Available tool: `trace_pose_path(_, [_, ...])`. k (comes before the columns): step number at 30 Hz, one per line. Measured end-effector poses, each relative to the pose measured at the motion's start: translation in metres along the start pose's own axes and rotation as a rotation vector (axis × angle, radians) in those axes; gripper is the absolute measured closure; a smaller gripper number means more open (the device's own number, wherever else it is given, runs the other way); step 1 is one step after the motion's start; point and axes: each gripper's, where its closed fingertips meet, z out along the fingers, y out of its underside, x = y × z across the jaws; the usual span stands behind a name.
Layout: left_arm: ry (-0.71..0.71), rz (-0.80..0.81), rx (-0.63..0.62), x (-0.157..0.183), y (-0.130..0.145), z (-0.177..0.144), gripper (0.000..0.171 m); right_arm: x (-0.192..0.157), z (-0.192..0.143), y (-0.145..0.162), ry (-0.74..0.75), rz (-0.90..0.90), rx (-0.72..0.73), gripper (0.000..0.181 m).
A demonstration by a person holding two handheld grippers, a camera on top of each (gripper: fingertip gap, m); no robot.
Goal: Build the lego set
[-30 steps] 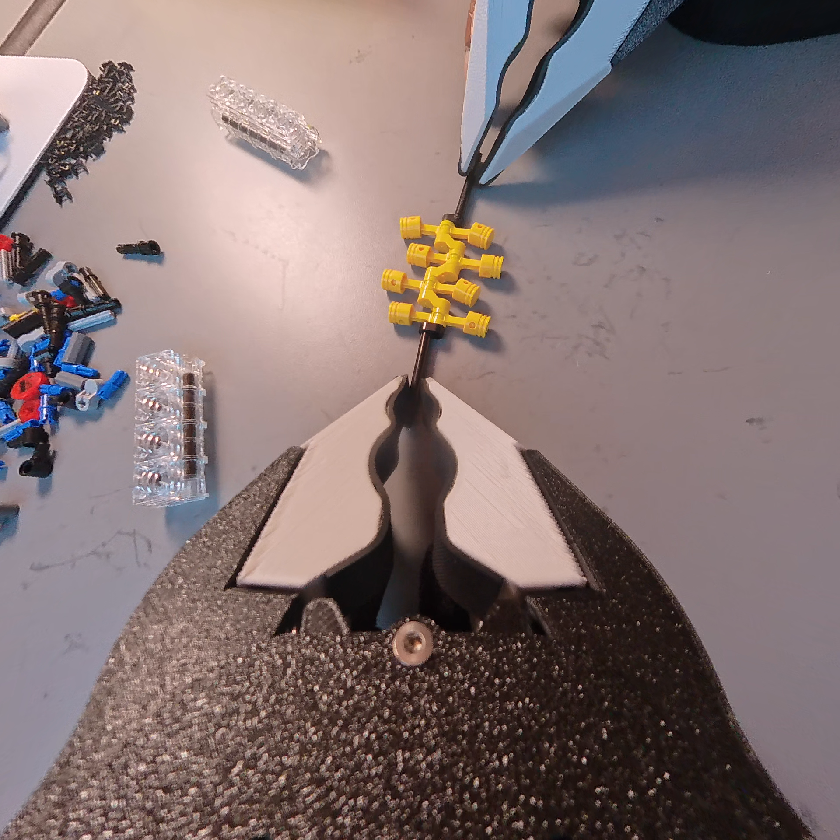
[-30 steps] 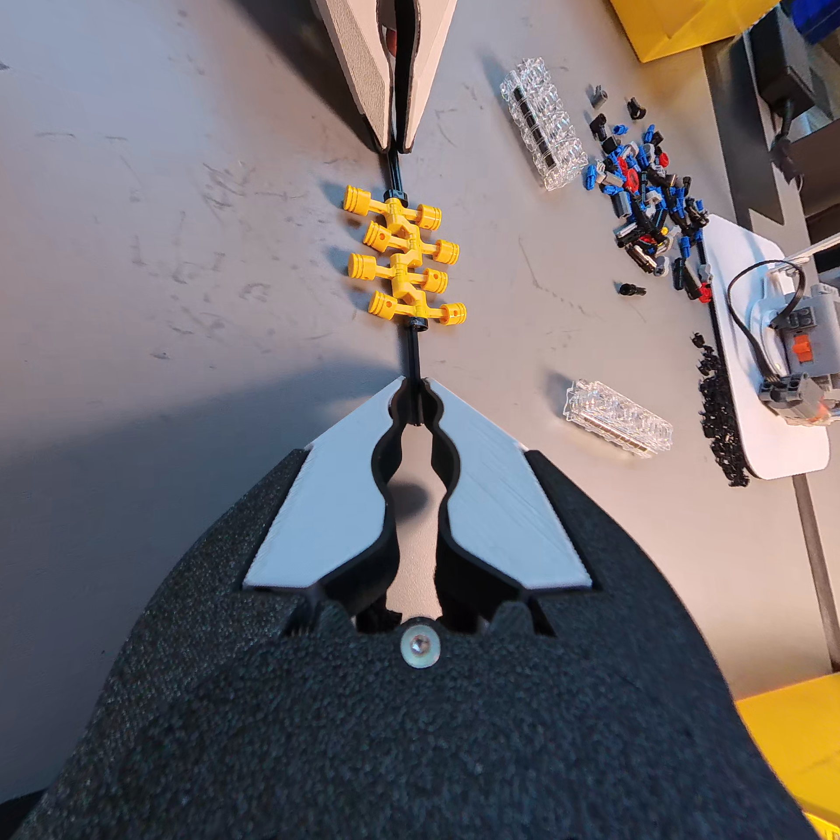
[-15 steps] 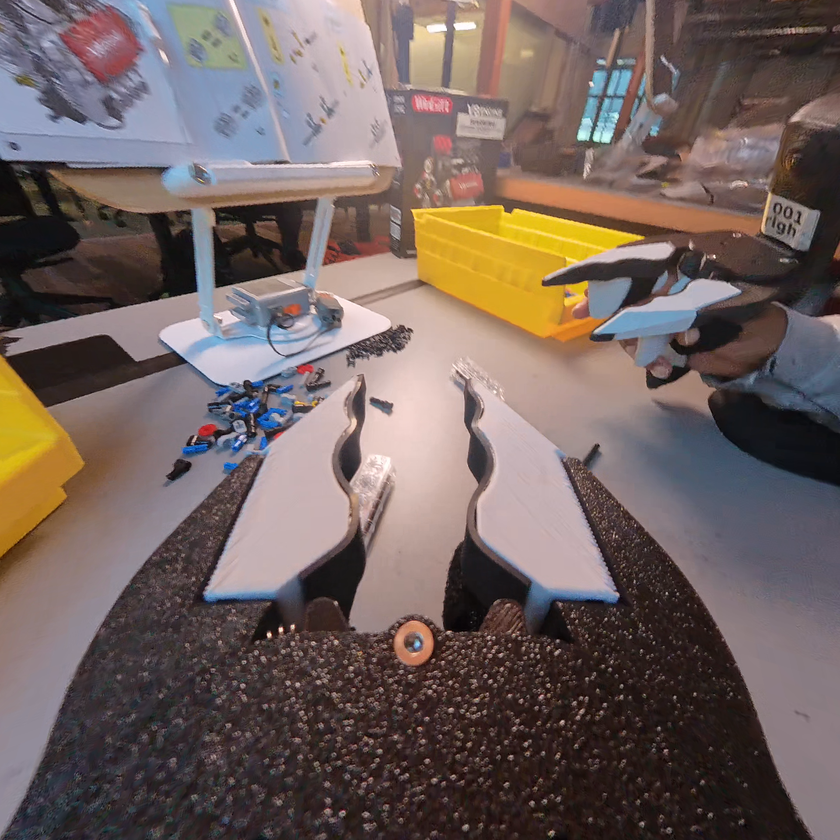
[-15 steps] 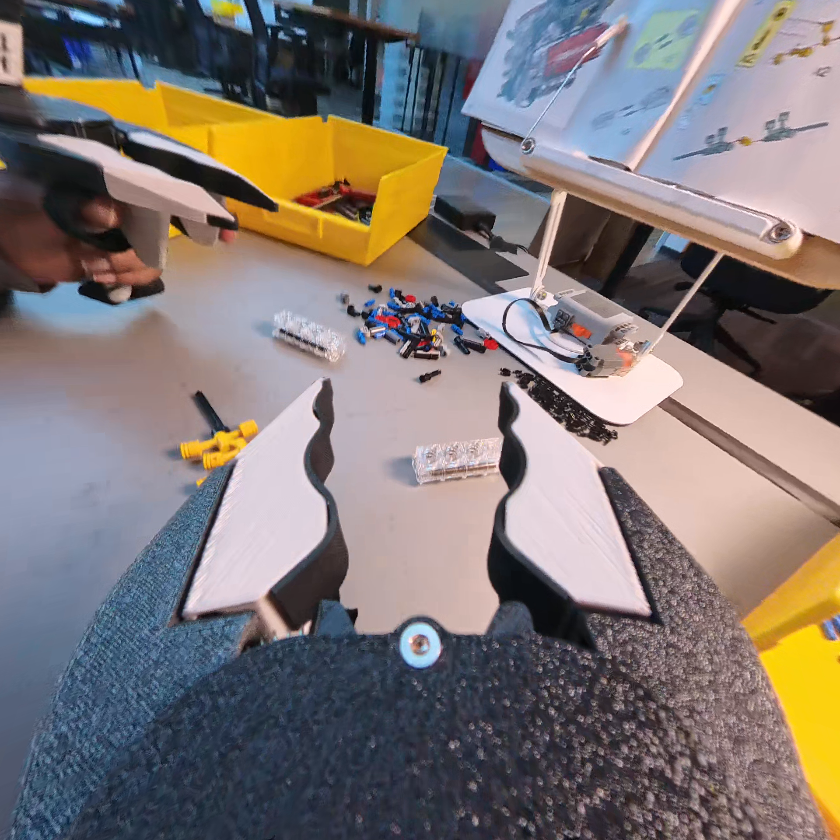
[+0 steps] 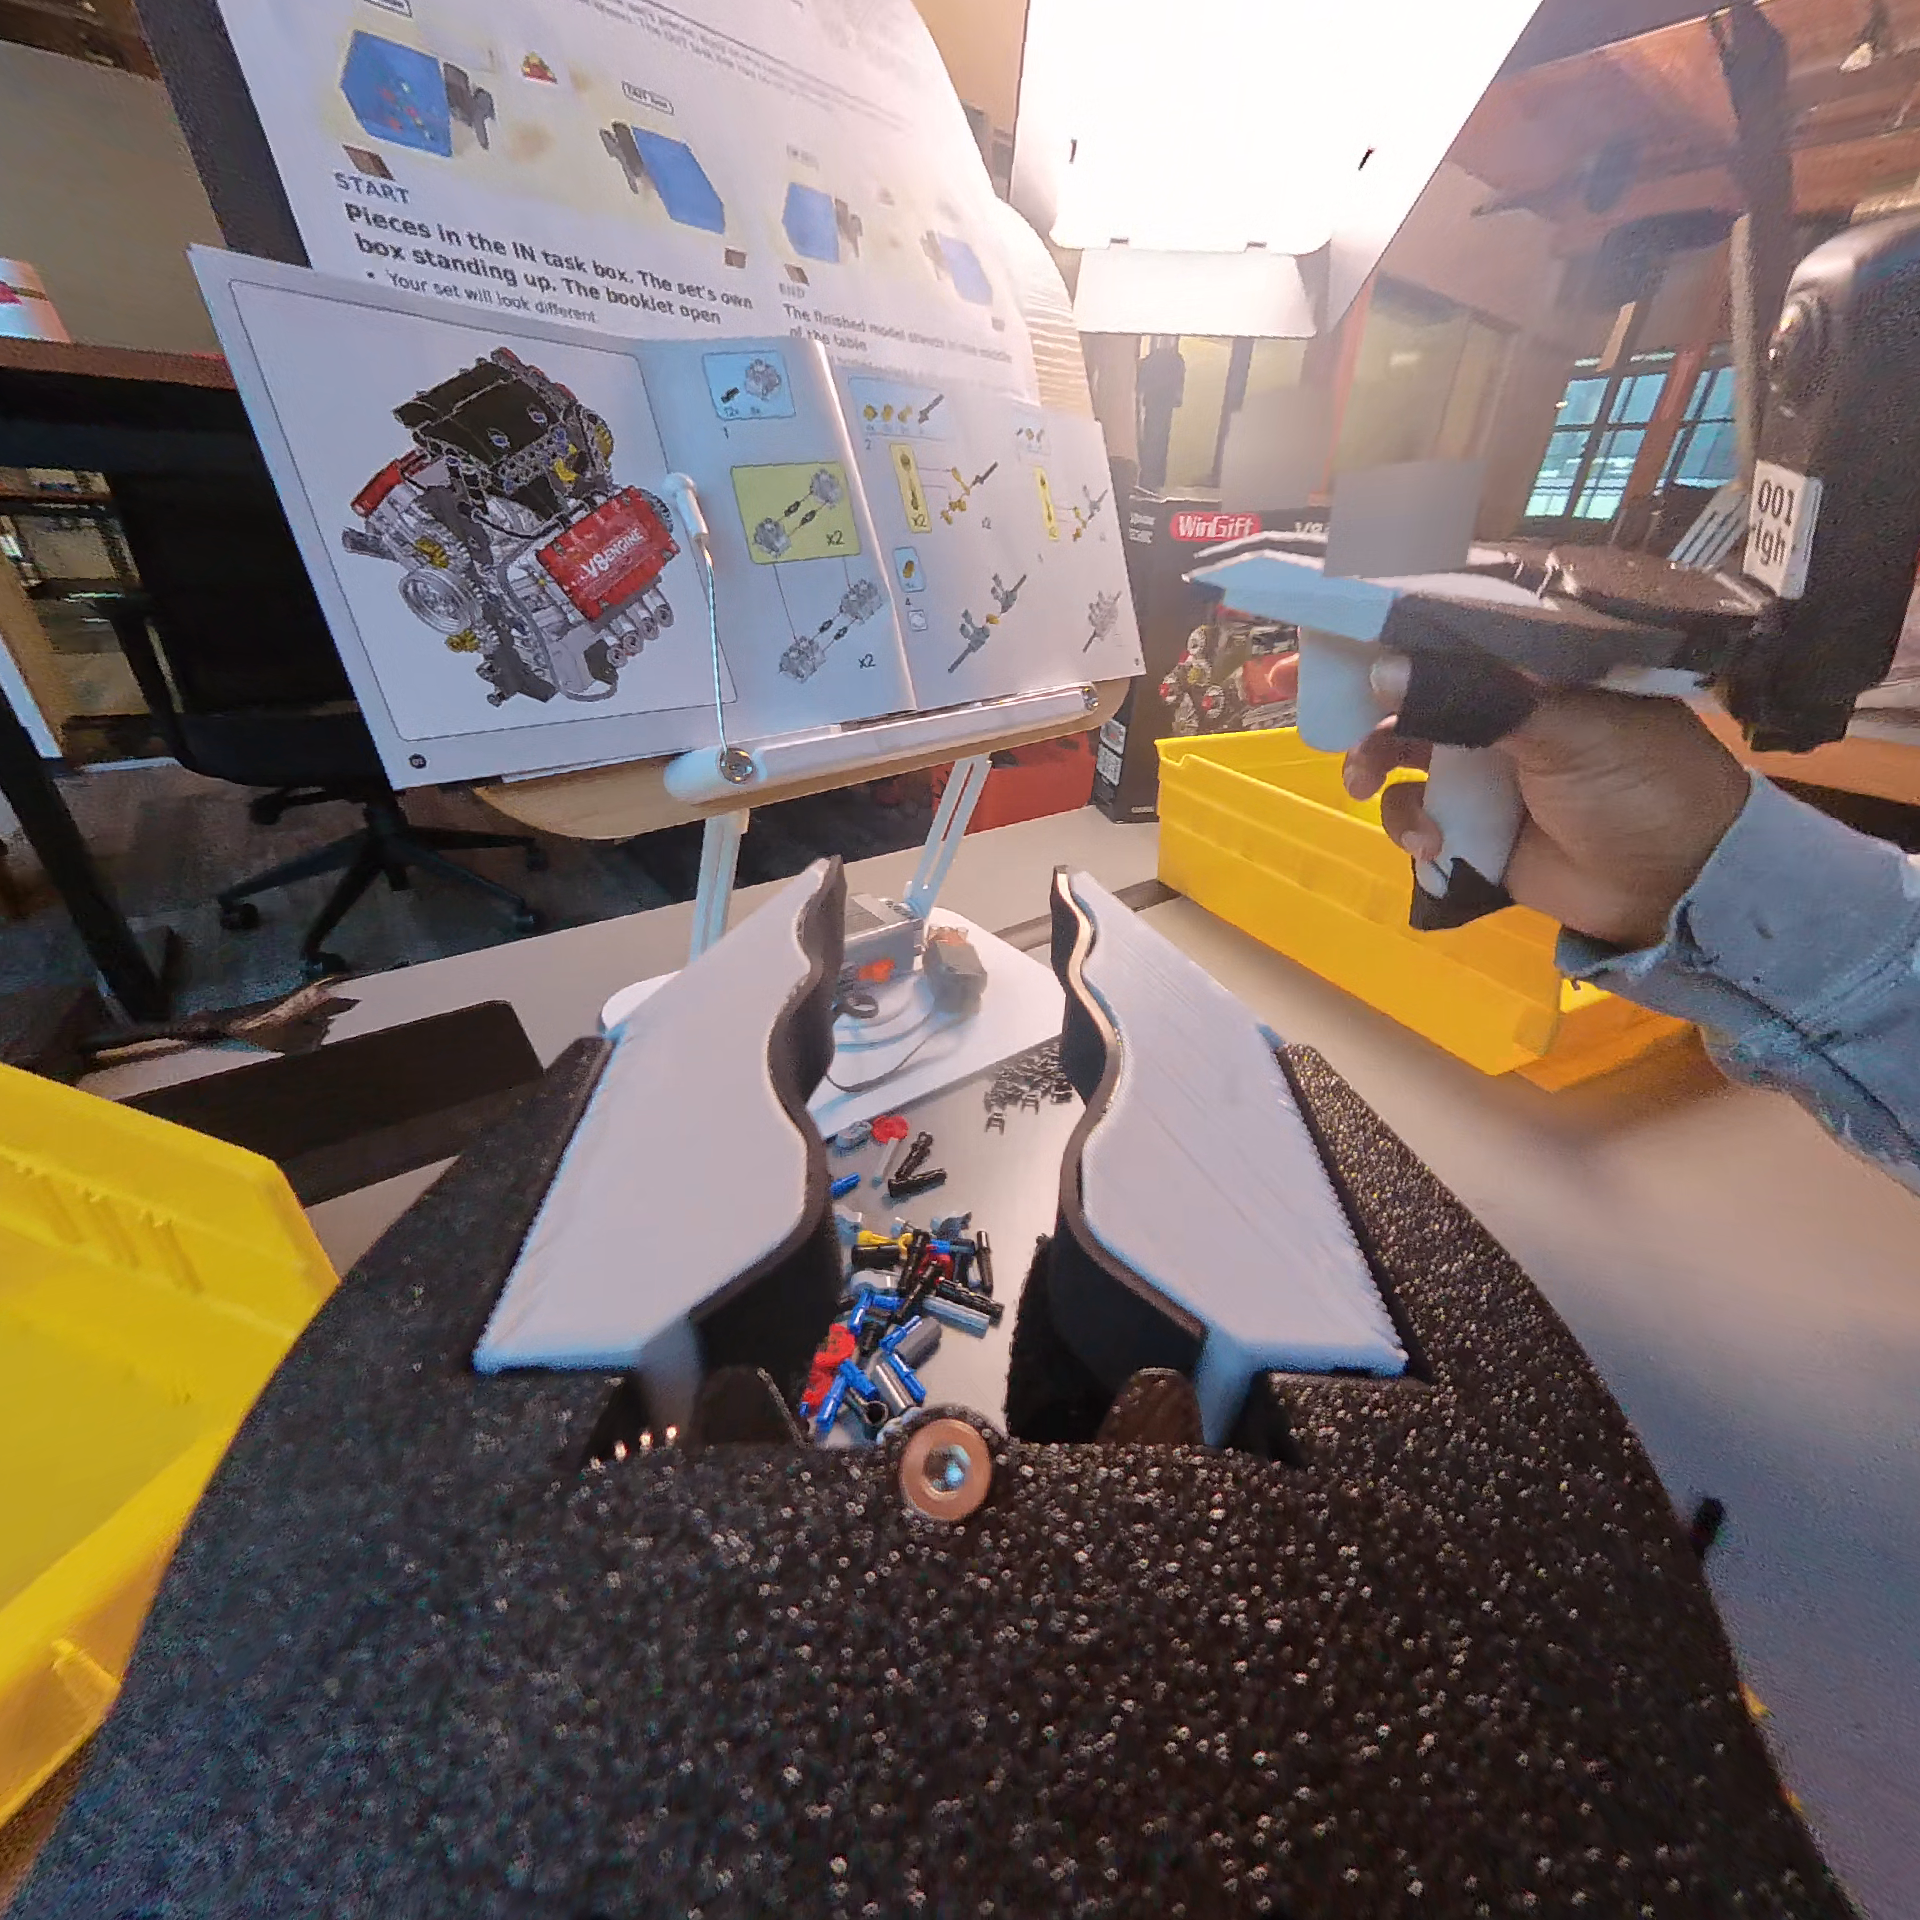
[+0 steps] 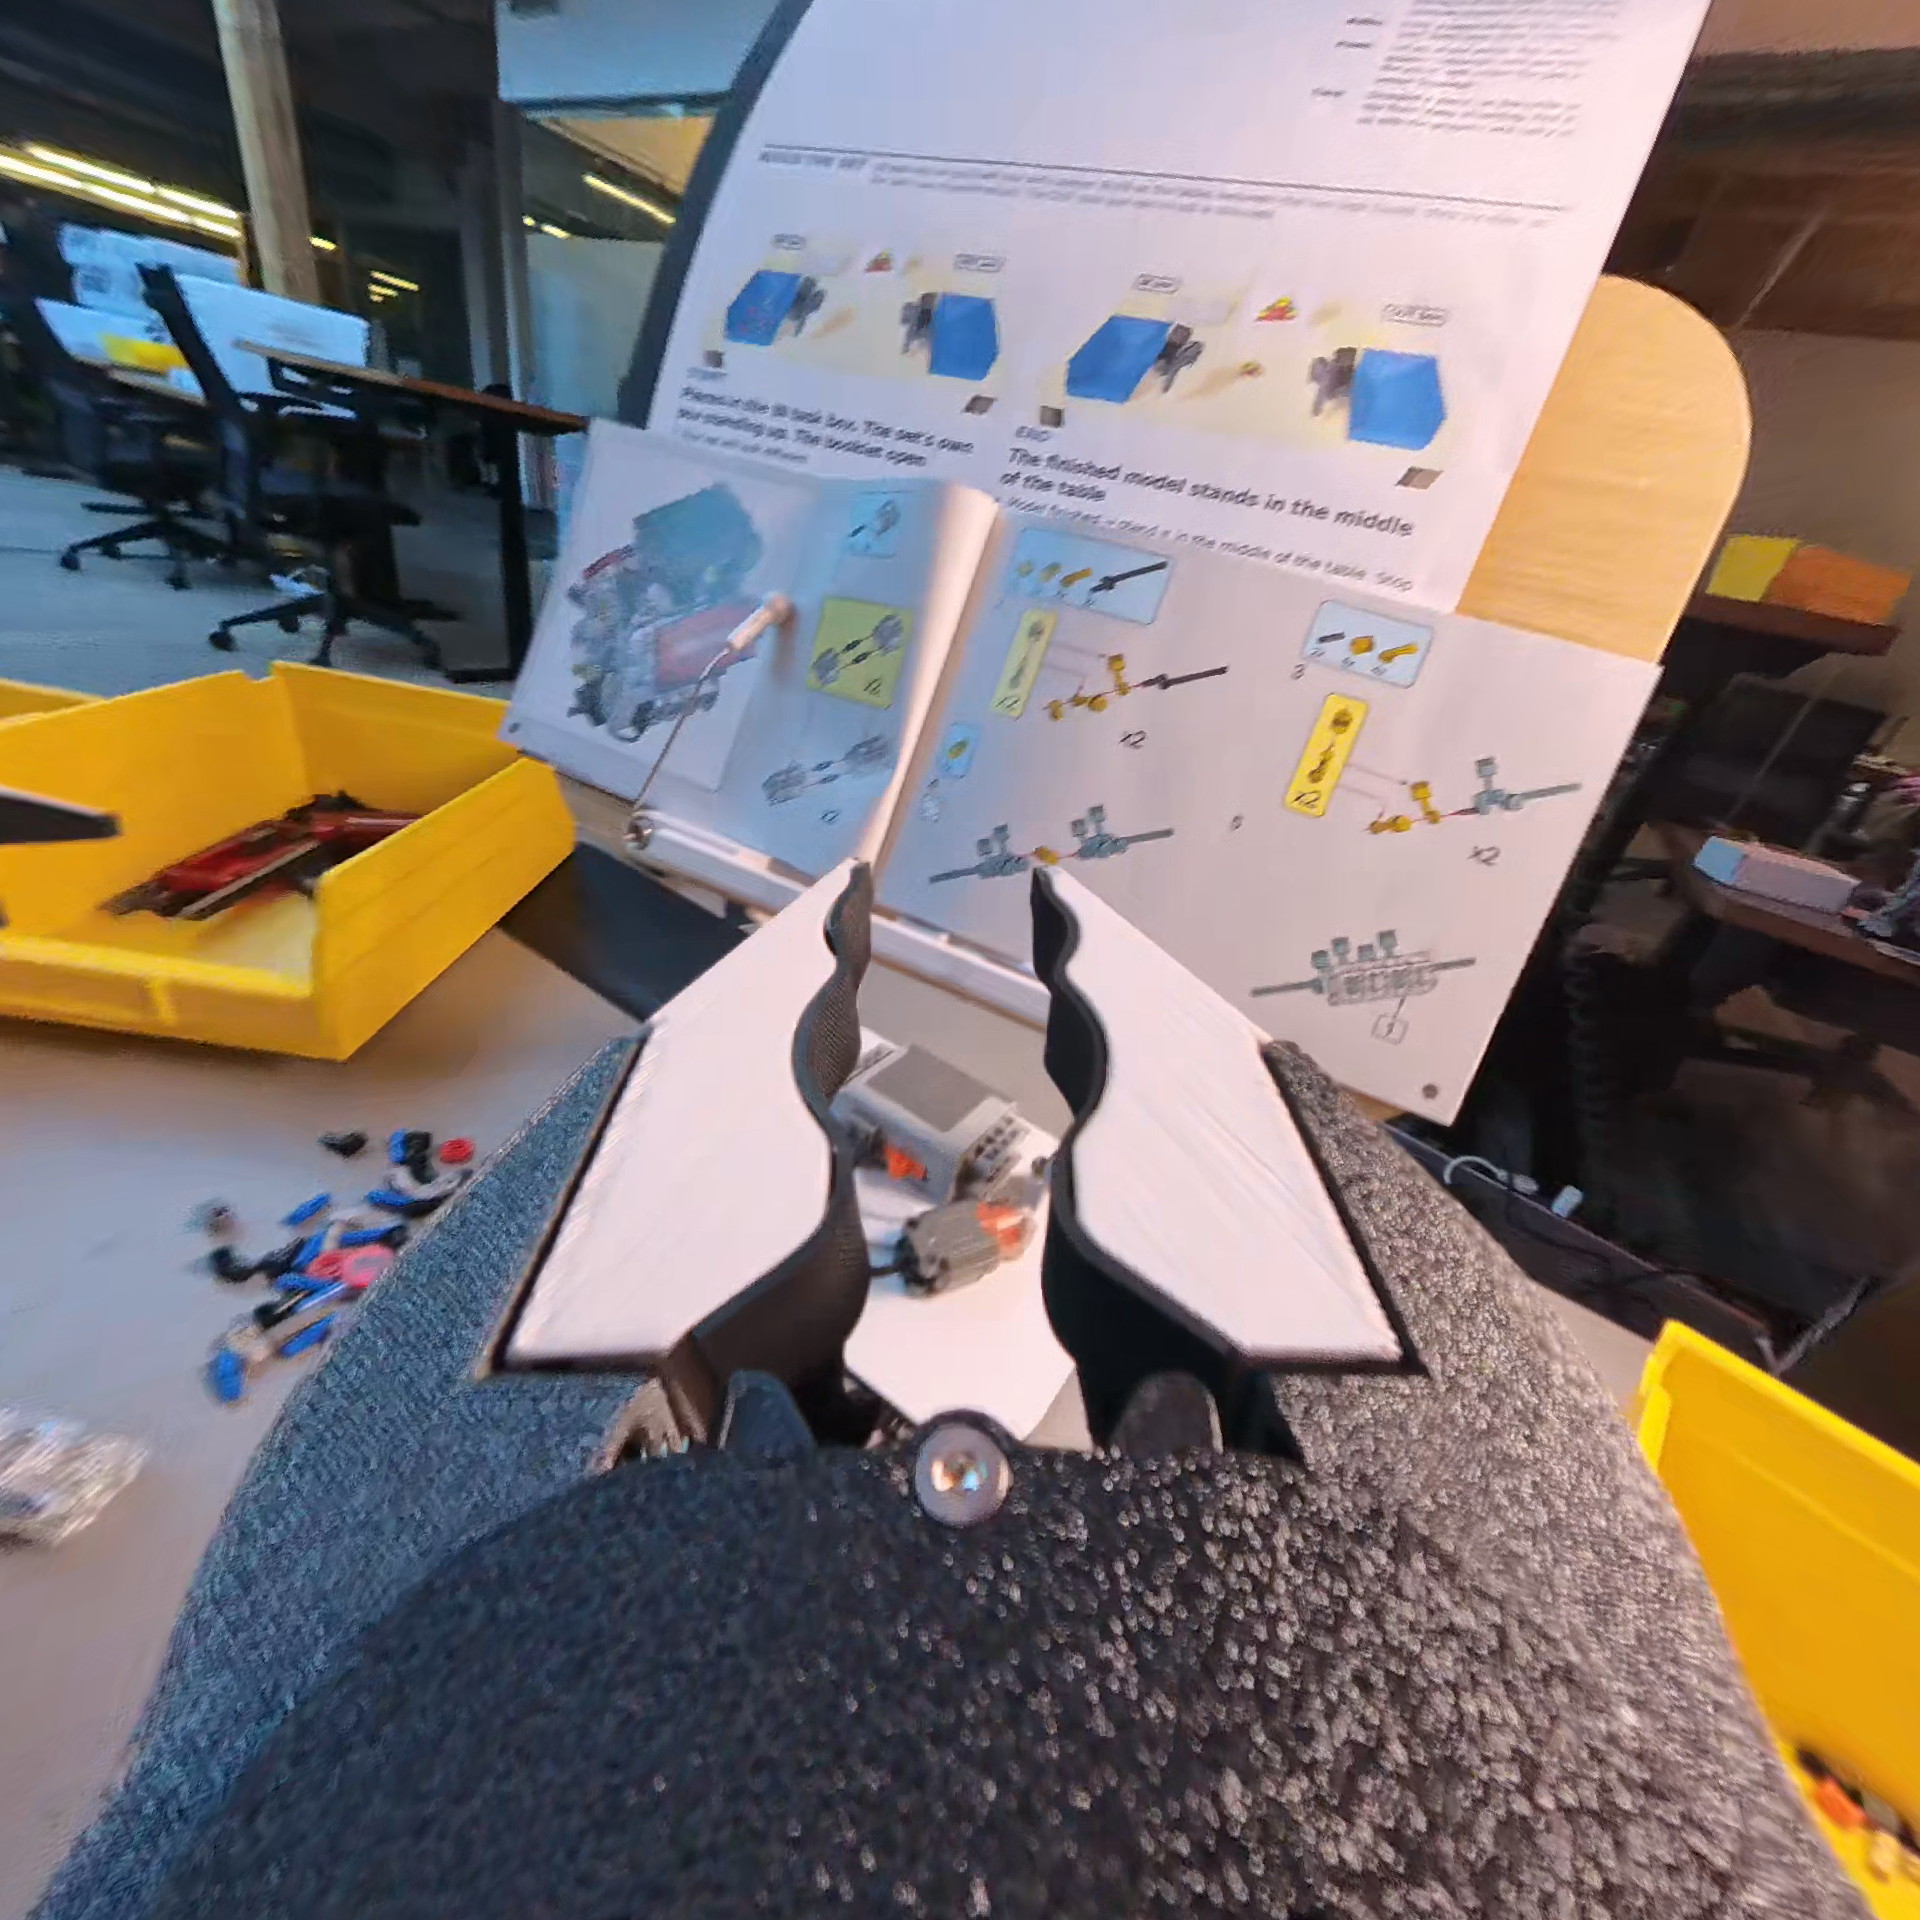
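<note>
While both tools are raised off the table and tipped toward the instruction booklet (image 5: 665,551), neither one carries anything. Starting at the left, a yellow bin (image 5: 135,1351) sits at the table edge beside the left gripper (image 5: 940,899), whose jaws stand well apart with nothing between them. Directly below and ahead of that gap lies the scatter of small lego pieces (image 5: 899,1309): blue, black, red and grey pins spread loosely on the grey table (image 5: 1558,1299), with no common long axis that I can make out. Just beyond them a little heap of black connectors (image 5: 1023,1086) lies against the white base plate (image 5: 935,1049) of the booklet stand, where the grey motor unit (image 5: 883,940) rests.

Farther right, the right gripper (image 6: 945,888) is held higher, also spread wide and empty, a hand (image 5: 1579,800) wrapped round its grip. From its own camera the loose pieces lie low and off to its left, while the motor unit sits straight under its fingertips.

My reading is that the next pick from the loose pile favours the left gripper, which is nearer and already lined up over it; it would need to dip downward and forward.
</note>
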Motion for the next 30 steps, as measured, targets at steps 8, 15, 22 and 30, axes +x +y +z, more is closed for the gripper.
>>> trace_pose_path(8, [-0.066, 0.117, -0.117, -0.024, 0.065, -0.005, 0.134, 0.026, 0.053, 0.032, 0.019, -0.030, -0.033, 0.159])
trace_pose_path(15, [-0.031, 0.106, -0.136, -0.018, 0.075, 0.000, 0.134, 0.026, 0.055, 0.053, 0.010, -0.046, -0.064, 0.155])
trace_pose_path(22, [-0.035, 0.117, -0.126, -0.019, 0.071, -0.002, 0.134, 0.032, 0.053, 0.060, 0.039, -0.045, -0.081, 0.143])
trace_pose_path(30, [-0.046, 0.083, -0.118, -0.025, 0.069, -0.004, 0.134, 0.039, 0.051, 0.067, 0.073, -0.039, -0.107, 0.134])
